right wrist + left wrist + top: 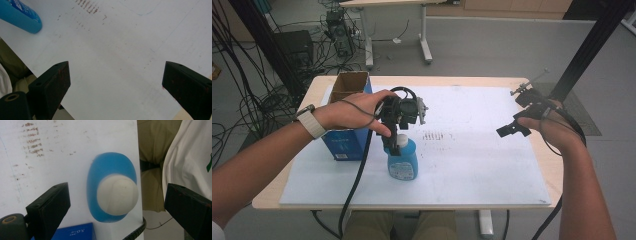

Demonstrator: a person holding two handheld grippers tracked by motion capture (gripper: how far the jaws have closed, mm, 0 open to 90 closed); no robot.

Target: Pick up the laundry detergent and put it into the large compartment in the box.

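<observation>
Bottle [402, 161], blue with a white cap [117, 195], is standing upright on the white sheet [472, 165] covering the desk [539, 165], near the front edge and just right of the blue carton [348, 140]. Hovering directly above it, the left claw [393, 142] is pointing straight down with its jaws spread wide on either side of the cap, gripping nothing. Off to the right, well apart, the right claw [510, 129] is hanging over bare sheet, equally wide open and empty. Trouble could be starting with the descent: coming down off-centre, one jaw would be striking the cap's rounded top and tipping the bottle toward the desk's edge. Closing on that smooth dome instead of the neck, the jaws would likely be slipping off.
</observation>
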